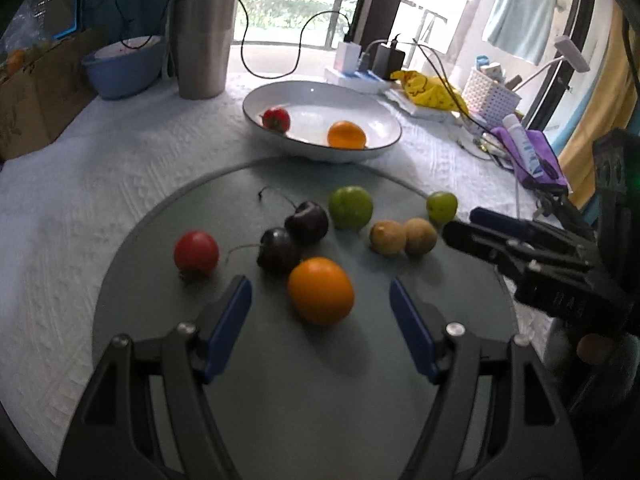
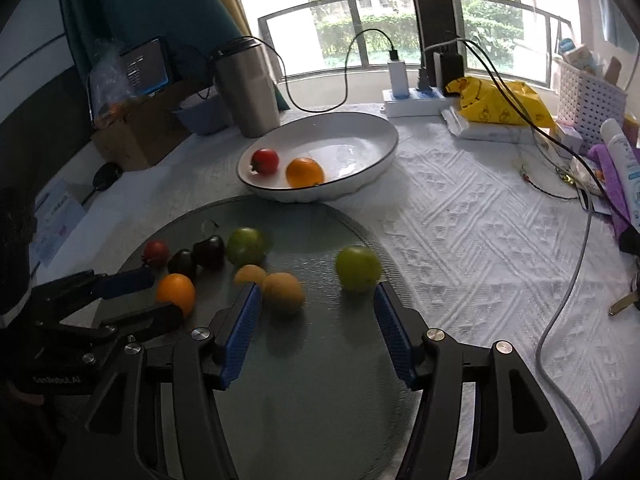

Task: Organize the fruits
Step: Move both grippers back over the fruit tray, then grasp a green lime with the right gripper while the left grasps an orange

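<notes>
A round grey mat (image 1: pixel 280 380) holds loose fruit: a red tomato (image 1: pixel 196 255), two dark cherries (image 1: pixel 292 236), an orange (image 1: pixel 321 291), two green fruits (image 1: pixel 351 207), two brown fruits (image 1: pixel 403 237). A white bowl (image 1: pixel 384 120) behind it holds a tomato (image 1: pixel 276 119) and an orange (image 1: pixel 346 135). My left gripper (image 1: pixel 321 292) is open, its jaws either side of the near orange (image 2: pixel 176 291). My right gripper (image 2: pixel 317 296) is open and empty, above the mat between a brown fruit (image 2: pixel 283 293) and a green fruit (image 2: pixel 357 268).
A steel tumbler (image 1: pixel 204 40), a blue bowl (image 1: pixel 124 66) and a cardboard box (image 1: pixel 40 92) stand at the back left. A power strip with chargers and cables (image 2: pixel 416 96), a yellow bag (image 2: pixel 496 100), a white basket (image 2: pixel 588 100) and tubes (image 2: pixel 620 152) crowd the right side.
</notes>
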Tool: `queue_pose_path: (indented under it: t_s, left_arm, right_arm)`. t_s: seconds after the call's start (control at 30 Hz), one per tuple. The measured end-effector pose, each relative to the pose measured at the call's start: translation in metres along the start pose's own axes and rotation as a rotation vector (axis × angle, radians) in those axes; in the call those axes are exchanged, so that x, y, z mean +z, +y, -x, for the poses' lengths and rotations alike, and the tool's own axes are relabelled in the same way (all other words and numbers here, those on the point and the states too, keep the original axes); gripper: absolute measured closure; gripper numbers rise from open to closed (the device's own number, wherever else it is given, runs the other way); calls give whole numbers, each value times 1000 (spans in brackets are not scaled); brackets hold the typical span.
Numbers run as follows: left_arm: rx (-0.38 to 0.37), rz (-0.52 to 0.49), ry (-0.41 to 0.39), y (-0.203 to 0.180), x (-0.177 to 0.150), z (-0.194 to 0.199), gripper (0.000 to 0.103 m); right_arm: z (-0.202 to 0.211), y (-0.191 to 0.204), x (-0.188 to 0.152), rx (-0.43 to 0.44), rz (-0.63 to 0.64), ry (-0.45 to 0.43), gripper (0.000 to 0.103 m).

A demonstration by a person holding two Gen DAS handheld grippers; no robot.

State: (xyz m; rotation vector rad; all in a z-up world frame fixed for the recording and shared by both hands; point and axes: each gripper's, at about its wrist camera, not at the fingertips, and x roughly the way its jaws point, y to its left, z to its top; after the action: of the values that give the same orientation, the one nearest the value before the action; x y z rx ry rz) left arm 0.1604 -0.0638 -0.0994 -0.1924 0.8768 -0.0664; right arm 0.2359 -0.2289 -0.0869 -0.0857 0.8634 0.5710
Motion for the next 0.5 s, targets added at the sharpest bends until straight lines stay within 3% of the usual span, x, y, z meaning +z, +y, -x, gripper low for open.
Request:
queue_pose_path:
  t_s: [0.2,0.27,0.5]
  left_arm:
    - [21,-17,20,-6,1,-6,33]
    - [33,-26,41,-7,1,-10,45]
    - [47,-30,57,-8,0,-14,59]
  right_arm:
    - [-8,-18,6,-9,-36,3,43]
    - [-14,-20,8,-2,-38,17,49]
    - [-26,-18,11,0,-23,55,65]
